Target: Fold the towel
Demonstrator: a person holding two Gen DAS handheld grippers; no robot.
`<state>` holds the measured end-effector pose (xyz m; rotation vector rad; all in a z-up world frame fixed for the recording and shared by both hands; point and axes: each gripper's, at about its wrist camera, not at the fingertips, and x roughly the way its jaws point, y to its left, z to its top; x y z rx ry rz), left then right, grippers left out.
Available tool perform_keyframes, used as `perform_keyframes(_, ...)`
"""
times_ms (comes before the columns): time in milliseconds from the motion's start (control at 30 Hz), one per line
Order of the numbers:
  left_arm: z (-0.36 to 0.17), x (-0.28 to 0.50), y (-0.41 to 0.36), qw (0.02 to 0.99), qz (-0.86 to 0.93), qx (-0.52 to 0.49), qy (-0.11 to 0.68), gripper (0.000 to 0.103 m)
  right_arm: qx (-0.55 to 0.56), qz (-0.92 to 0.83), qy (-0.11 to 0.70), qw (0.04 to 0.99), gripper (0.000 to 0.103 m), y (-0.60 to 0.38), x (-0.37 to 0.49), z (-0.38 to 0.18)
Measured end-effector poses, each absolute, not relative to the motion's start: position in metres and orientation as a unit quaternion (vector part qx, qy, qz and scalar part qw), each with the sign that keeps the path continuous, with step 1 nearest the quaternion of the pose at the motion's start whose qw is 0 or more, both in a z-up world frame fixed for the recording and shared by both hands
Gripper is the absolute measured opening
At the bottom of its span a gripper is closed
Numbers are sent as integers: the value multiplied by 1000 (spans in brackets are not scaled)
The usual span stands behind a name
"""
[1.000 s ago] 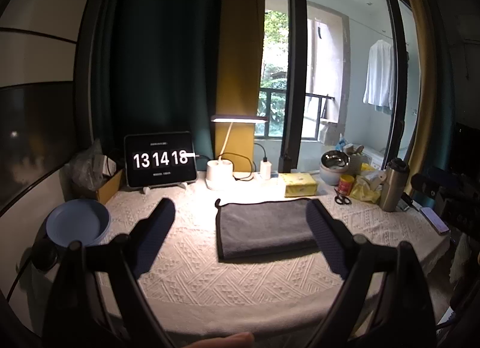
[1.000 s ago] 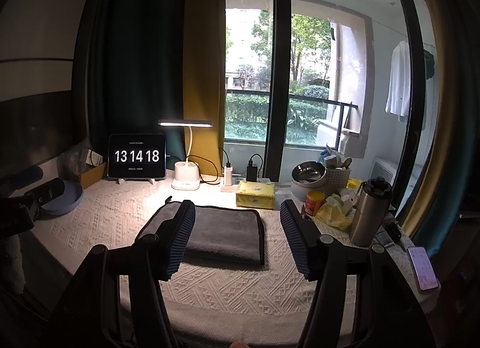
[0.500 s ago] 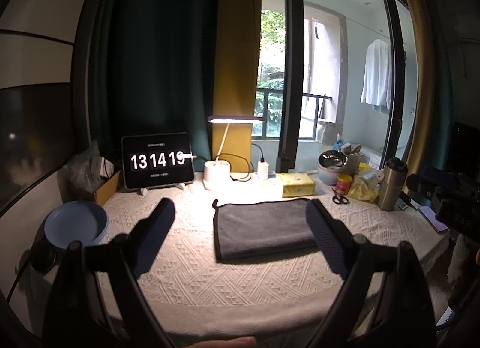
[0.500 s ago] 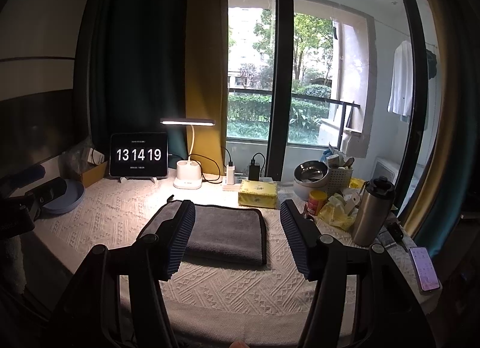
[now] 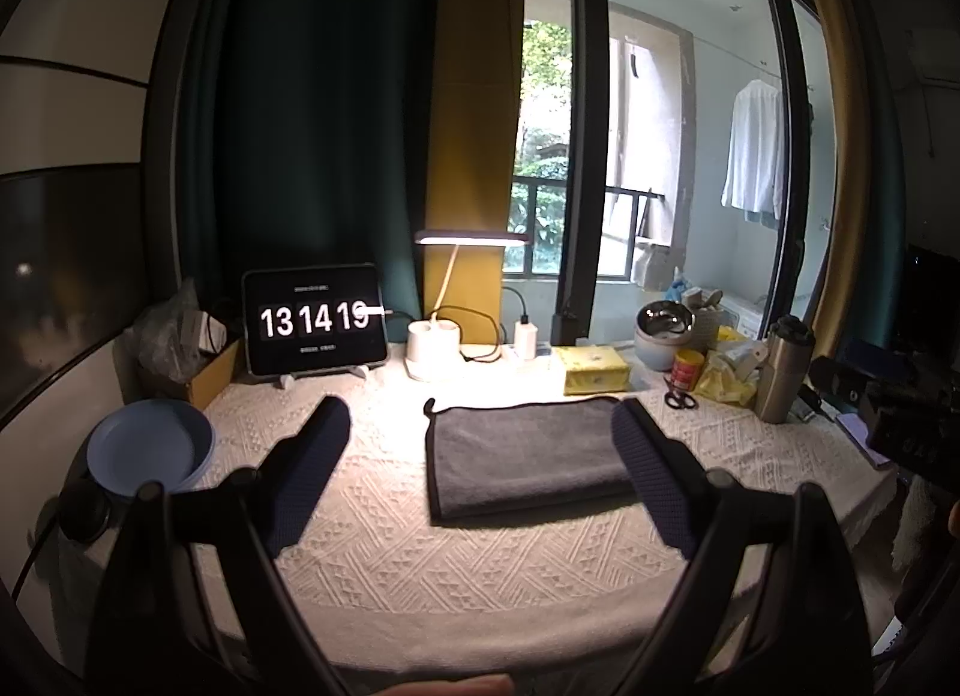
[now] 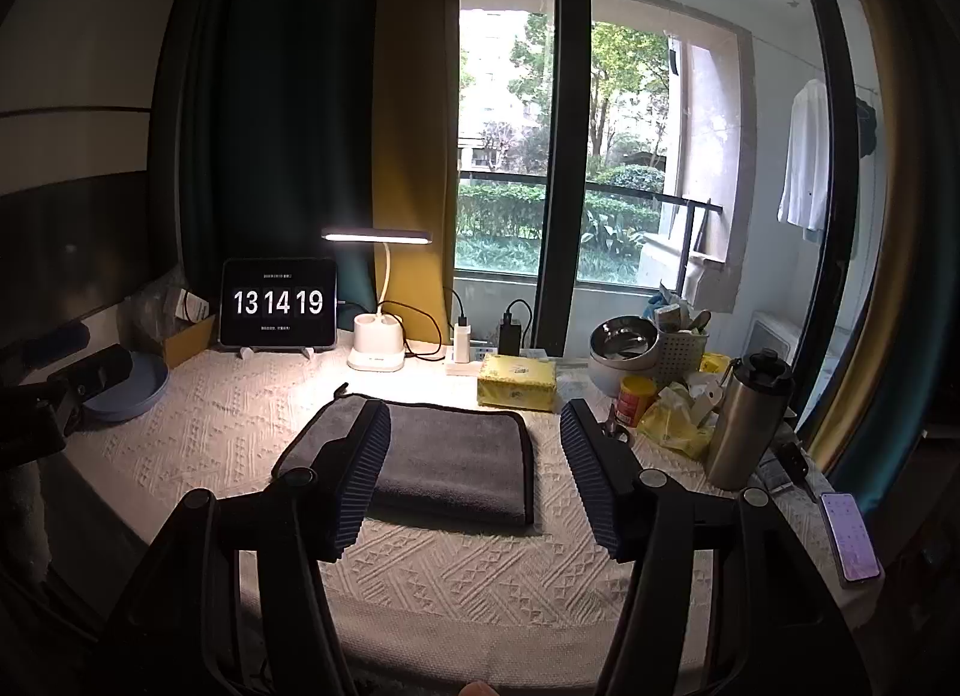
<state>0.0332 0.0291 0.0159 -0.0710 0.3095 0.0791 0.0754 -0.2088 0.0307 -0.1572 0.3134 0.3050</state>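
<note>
My left gripper [image 5: 480,450] hangs above the near part of the table [image 5: 480,564], its fingers spread wide and holding nothing. Past its left fingertip sits a blue plate [image 5: 150,447], and beyond that the clock tablet [image 5: 315,321] reads 13 14 19. Straight ahead, between the two fingers and further out, the grey towel [image 5: 528,453] lies flat on the textured cloth, looking already folded into a neat rectangle with a small hanging loop at its far left corner. Its right edge runs behind my right finger in this view.

From my right gripper [image 6: 474,474], also gaping and empty, the towel [image 6: 456,462] sits just ahead and slightly left, its left part hidden behind my left finger. Beyond it are a yellow tissue pack [image 6: 517,390] and, off to the right, a steel flask [image 6: 747,420] and a phone [image 6: 849,534] near the table edge.

I judge the towel soft, light and limp: thick pile, no stiffness, so it will sag and drag if lifted from one point. The bound edge should give the pads something firm. I would take the two near corners, one per gripper, pinching every layer together so the stack does not slide apart, and lift evenly to carry the near edge over.
</note>
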Motion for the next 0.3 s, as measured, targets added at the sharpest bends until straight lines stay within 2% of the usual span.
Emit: perform_keyframes(300,11,39,31,985,26,-43,163,90,-77,158,163,971,62,-209,78,27)
